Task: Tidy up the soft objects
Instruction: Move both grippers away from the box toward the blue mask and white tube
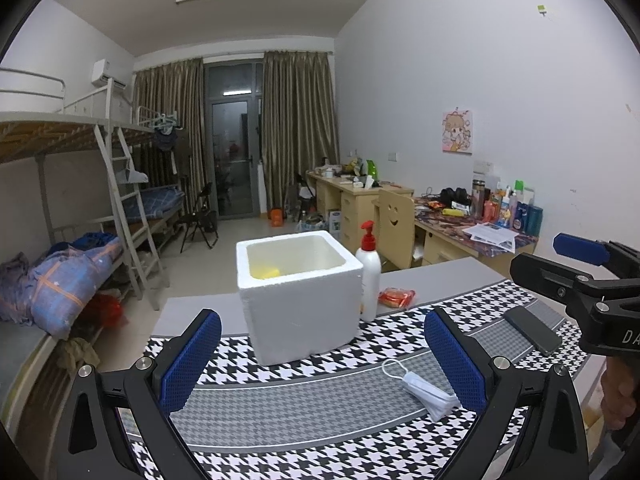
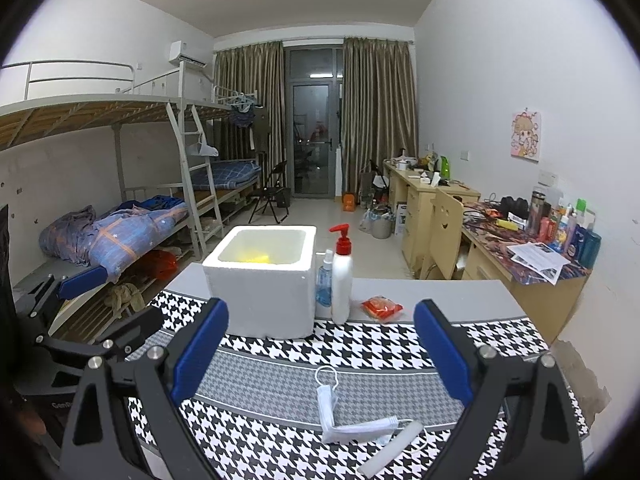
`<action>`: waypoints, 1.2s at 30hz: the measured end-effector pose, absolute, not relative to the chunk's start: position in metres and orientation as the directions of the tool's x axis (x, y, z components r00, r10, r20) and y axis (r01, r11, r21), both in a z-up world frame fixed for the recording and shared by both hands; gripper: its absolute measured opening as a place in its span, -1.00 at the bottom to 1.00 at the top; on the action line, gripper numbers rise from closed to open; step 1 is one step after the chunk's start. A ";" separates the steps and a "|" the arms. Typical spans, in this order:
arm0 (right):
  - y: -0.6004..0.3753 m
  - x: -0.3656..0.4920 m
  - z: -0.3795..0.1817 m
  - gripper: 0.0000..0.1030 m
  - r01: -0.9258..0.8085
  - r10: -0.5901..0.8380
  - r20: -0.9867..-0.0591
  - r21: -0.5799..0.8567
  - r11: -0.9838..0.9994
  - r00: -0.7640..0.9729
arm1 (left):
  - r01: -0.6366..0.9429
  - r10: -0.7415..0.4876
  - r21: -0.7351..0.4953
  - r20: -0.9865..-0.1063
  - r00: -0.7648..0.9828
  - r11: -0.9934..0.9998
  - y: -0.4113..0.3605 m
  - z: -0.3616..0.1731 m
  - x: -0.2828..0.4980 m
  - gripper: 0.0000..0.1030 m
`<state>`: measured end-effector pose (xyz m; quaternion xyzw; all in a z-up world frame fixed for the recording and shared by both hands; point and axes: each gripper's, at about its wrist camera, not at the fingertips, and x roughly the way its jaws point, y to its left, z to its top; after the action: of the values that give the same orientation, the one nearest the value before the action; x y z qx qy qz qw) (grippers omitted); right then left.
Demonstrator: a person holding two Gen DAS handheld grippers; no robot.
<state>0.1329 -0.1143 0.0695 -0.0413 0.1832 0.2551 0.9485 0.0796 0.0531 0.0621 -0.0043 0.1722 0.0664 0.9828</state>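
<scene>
One crumpled face mask [image 2: 340, 420] lies on the near houndstooth mat [image 2: 280, 360], in front of the white foam box [image 2: 260, 284], between the wide-open, empty right gripper [image 2: 320, 356] and left gripper [image 1: 320, 360], whose fingers could snag its thin loops.

A shared dormitory room, shown by metal bunk beds [image 2: 120, 128] with ladders, cluttered wooden desks [image 2: 436, 196] and curtains [image 2: 376, 116].
</scene>
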 end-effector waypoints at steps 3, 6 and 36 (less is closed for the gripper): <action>-0.121 0.133 0.064 0.87 -0.490 0.465 -0.373 0.032 0.871 0.803 | -0.123 0.121 0.014 -0.335 0.934 0.992 0.049 0.059 0.077 0.98; -0.125 0.132 0.060 0.87 -0.476 0.452 -0.377 0.034 0.879 0.808 | -0.112 0.109 0.012 -0.331 0.937 0.994 0.045 0.057 0.075 0.98; -0.165 0.122 0.023 0.87 -0.372 0.356 -0.401 0.039 0.927 0.844 | -0.019 0.011 -0.018 -0.367 0.930 1.000 0.006 0.016 0.081 0.98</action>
<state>0.1221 -0.1650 0.0234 -0.0202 0.2047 0.1897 0.9601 0.0814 0.0059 0.0159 -0.0107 0.1867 0.0077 0.9823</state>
